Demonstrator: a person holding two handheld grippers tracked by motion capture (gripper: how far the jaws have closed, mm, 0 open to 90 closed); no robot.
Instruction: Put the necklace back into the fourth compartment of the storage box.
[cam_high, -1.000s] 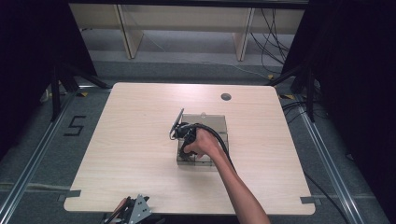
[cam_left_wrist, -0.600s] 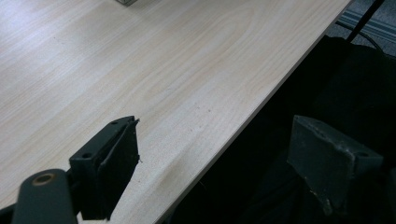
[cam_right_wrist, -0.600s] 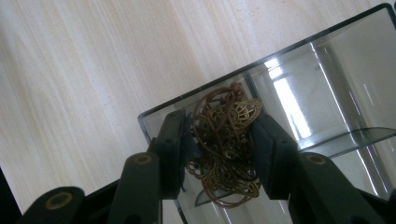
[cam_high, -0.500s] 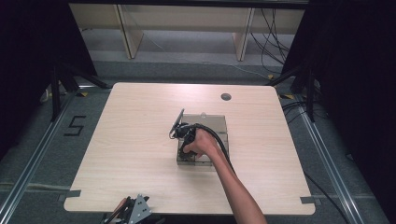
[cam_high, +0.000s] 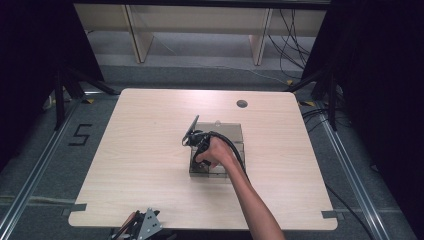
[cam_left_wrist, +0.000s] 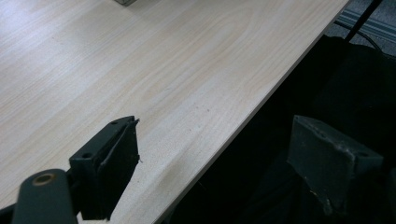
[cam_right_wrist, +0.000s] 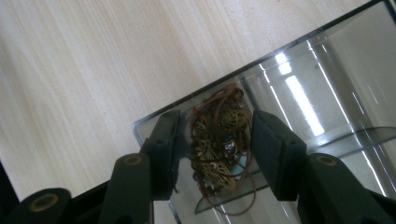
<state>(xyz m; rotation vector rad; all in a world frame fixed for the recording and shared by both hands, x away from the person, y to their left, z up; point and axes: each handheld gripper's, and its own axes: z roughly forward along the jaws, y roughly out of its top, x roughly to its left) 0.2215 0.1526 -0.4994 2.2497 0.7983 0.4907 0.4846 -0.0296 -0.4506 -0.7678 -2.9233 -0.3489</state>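
So the clear box (cam_high: 220, 150) mid-desk (cam_high: 150, 150) holds a tangle of brassy jewellery (cam_right_wrist: 218, 140). Right gripper (cam_right_wrist: 212, 144) jaws just eased open around it, not squeezing. Left gripper (cam_left_wrist: 224, 172) sits wide open, half cut off.

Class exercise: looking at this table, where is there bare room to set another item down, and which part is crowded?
The table is bare left of the clear box, all along its far edge by the round hole, and down the right side. The middle is crowded: the right gripper, jaws just opening, reaches into the box around the tangled jewellery. The left gripper hangs at the near edge.
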